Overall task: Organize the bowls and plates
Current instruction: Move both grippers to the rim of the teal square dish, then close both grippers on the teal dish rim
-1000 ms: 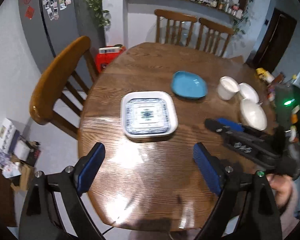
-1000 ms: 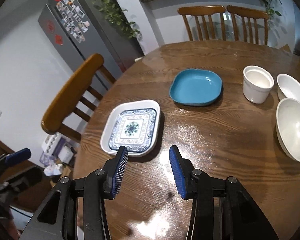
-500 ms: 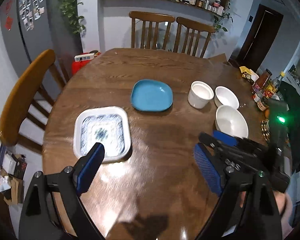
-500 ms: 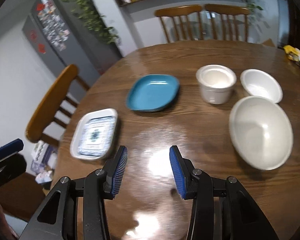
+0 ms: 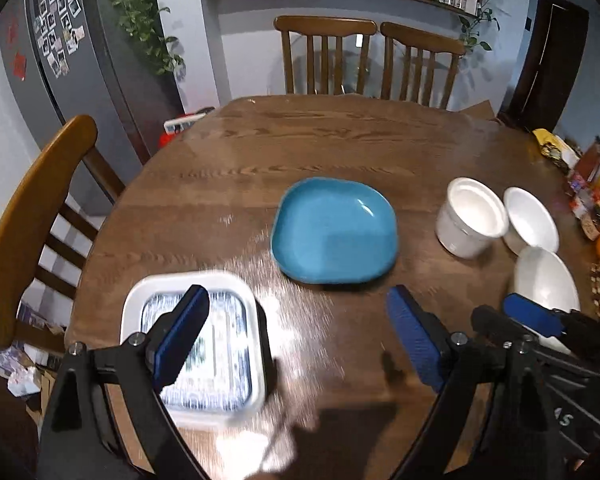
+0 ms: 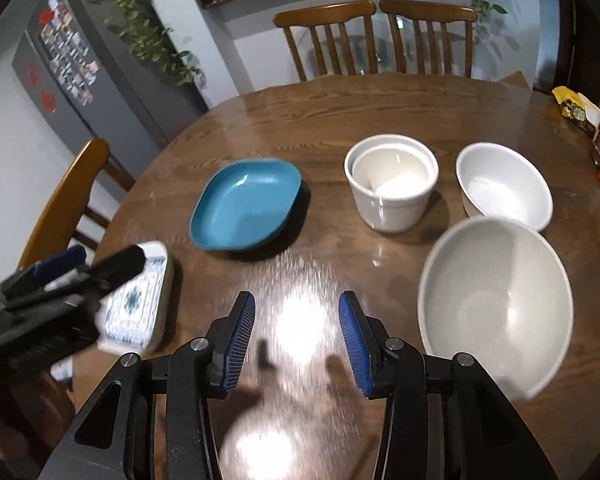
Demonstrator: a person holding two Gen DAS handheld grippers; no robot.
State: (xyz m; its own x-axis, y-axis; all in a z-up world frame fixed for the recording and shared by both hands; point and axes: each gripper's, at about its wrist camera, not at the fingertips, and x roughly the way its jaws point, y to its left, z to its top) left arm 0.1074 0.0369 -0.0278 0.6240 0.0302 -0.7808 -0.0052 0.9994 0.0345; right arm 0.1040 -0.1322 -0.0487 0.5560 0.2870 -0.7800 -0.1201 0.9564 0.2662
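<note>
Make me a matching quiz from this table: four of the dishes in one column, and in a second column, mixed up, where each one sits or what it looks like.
Things:
1. blue plate
2. patterned plate
3. big bowl
4. white cup

Descriptions:
A. white, widest dish, nearest the right gripper
B. square, white rim, partly behind a left gripper finger
C. tall straight sides, beside the small bowl
D. plain colour, mid-table, between the patterned plate and the cup

Pairs: 1-D, 2-B, 3-A, 4-C
</note>
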